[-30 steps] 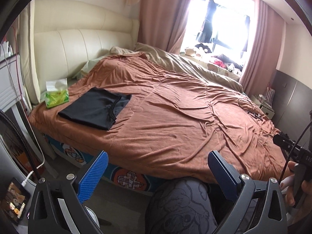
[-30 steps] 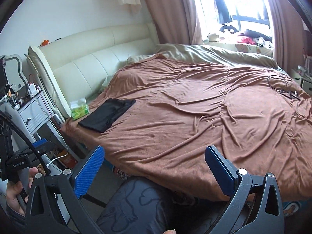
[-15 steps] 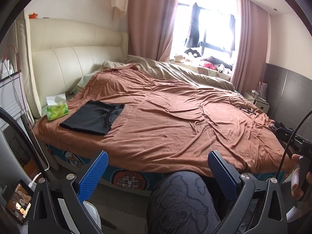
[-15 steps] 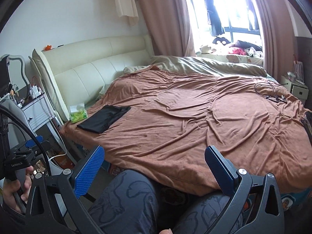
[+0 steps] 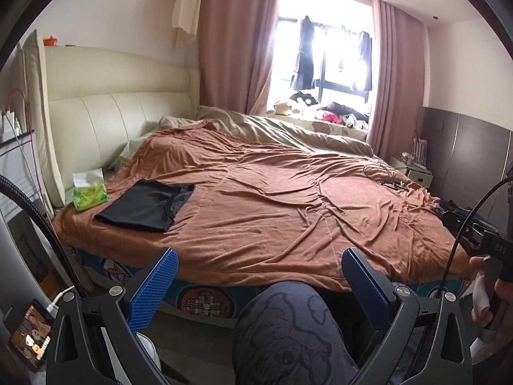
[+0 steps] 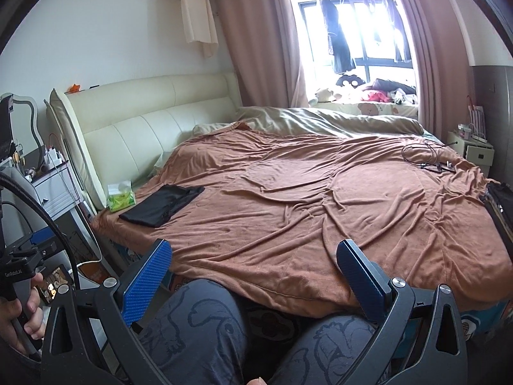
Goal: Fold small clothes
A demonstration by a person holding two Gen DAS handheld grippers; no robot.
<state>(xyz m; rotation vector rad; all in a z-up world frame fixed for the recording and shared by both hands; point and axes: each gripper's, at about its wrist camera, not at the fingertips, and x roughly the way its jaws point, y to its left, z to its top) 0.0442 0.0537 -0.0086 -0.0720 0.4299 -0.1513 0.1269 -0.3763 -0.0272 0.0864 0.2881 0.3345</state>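
Observation:
A folded black garment [image 5: 146,204] lies flat on the brown bedspread [image 5: 272,211] near the bed's left front corner; it also shows in the right wrist view [image 6: 163,204]. My left gripper [image 5: 256,280] is open and empty, held off the bed's front edge above the person's knee. My right gripper [image 6: 253,271] is open and empty too, also short of the bed edge over the person's legs. More dark clothing [image 6: 500,205] lies at the bed's right edge.
A green tissue pack [image 5: 89,192] sits beside the garment by the cream headboard [image 5: 112,122]. A coiled cable [image 6: 426,157] lies at the bed's far right. A nightstand [image 6: 54,189] stands at left, a phone [image 5: 30,333] on the floor.
Both grippers have pulled back and tilted up, so the bed looks farther away and more of the window and walls shows. Both stay open and empty.

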